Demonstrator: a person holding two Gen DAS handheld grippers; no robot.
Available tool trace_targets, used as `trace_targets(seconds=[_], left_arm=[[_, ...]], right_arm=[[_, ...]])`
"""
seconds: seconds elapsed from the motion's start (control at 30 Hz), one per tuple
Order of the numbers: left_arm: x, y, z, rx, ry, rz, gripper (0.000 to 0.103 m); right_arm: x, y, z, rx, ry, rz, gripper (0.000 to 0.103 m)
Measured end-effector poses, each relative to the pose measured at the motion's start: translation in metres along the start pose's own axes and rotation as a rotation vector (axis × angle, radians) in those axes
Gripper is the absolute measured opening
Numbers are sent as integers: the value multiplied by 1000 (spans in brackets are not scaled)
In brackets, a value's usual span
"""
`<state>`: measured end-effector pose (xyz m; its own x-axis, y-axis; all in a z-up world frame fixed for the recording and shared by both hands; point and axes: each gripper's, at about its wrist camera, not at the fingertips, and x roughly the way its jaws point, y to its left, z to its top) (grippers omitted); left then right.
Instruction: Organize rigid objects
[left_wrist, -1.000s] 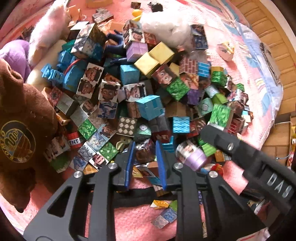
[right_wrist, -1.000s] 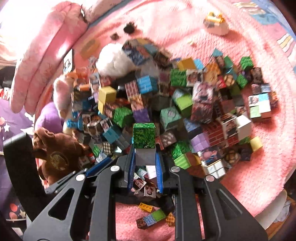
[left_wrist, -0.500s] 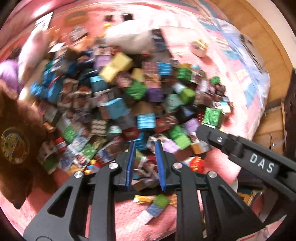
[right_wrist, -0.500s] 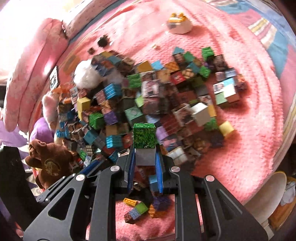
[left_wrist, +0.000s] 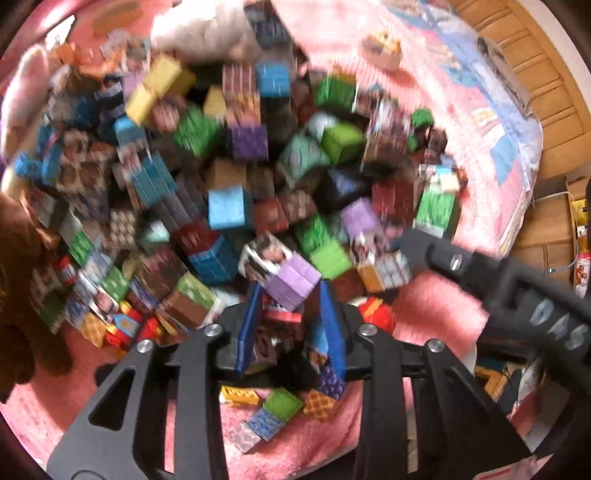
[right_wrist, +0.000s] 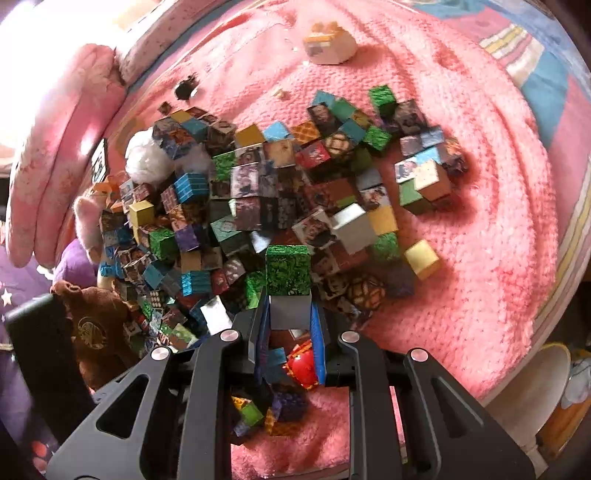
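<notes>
I see a bed under a pink blanket (right_wrist: 461, 295). A heap of cubes (right_wrist: 280, 206) fills its middle. At one o'clock a lone white toy (right_wrist: 330, 45) sits apart; at nine o'clock, a brown teddy (right_wrist: 94, 325) beside the heap.

Both grippers have lifted away; the pile of cubes (right_wrist: 295, 206) looks farther below the right one.
</notes>
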<state>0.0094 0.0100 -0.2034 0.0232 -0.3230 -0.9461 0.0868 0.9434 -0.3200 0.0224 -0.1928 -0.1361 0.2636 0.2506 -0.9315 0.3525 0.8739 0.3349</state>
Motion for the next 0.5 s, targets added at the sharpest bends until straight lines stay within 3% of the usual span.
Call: trace_targets(seconds=[0.2, 0.33, 0.5], left_arm=[[4, 7, 12, -71, -15, 3, 33], [12, 7, 16, -83, 9, 2, 20], [4, 10, 10, -88, 7, -28, 20]], right_arm=[[3, 3, -1, -35, 13, 13, 18], [3, 2, 0, -38, 12, 8, 17], [4, 4, -1, -38, 6, 4, 18]])
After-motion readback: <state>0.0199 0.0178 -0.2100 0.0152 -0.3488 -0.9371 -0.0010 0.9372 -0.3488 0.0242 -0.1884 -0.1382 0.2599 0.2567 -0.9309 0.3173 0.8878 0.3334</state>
